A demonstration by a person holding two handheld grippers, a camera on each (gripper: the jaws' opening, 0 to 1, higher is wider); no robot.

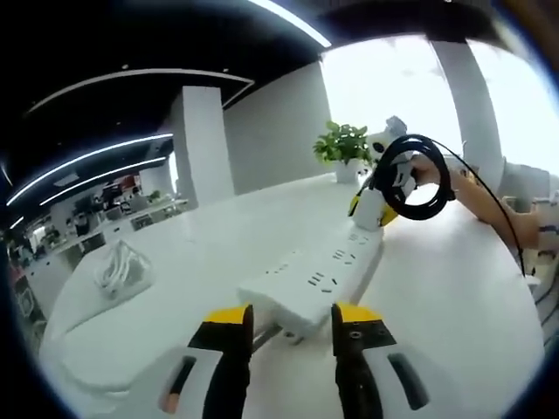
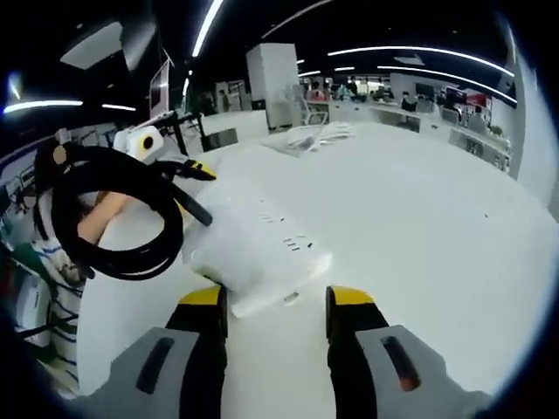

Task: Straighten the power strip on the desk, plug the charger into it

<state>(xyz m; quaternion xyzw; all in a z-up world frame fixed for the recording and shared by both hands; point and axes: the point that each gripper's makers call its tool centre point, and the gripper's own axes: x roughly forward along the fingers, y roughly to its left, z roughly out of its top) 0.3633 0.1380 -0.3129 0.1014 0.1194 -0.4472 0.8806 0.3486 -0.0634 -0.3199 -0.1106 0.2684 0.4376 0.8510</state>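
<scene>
The strip [image 1: 316, 278] is a long white bar with rows of sockets on its top face, lying flat on the white desk [image 1: 454, 297]. In the left gripper view it runs away from the left tool [image 1: 293, 316], whose yellow-tipped jaws stand apart on either side of the strip's near end; whether they touch it is hard to tell. Left of the strip, a clear bag of white cord [image 1: 120, 269] lies near the desk's curved edge, with bare desk between. At the strip's far end the right tool [image 1: 374, 209] comes in over it, a loop of black cable [image 1: 417, 177] hanging at it and a person's arm [image 1: 489, 205] behind. A plant [image 1: 342, 144] stands beyond the strip. Right of the strip the desk is open.

In the right gripper view, the left tool [image 2: 179, 171] and a black cable loop [image 2: 118, 214] sit left of the strip [image 2: 258, 249]. The right tool [image 2: 273, 301] is open, jaws flanking the strip's near end, gripping nothing clearly. Bare desk spreads right of the strip.
</scene>
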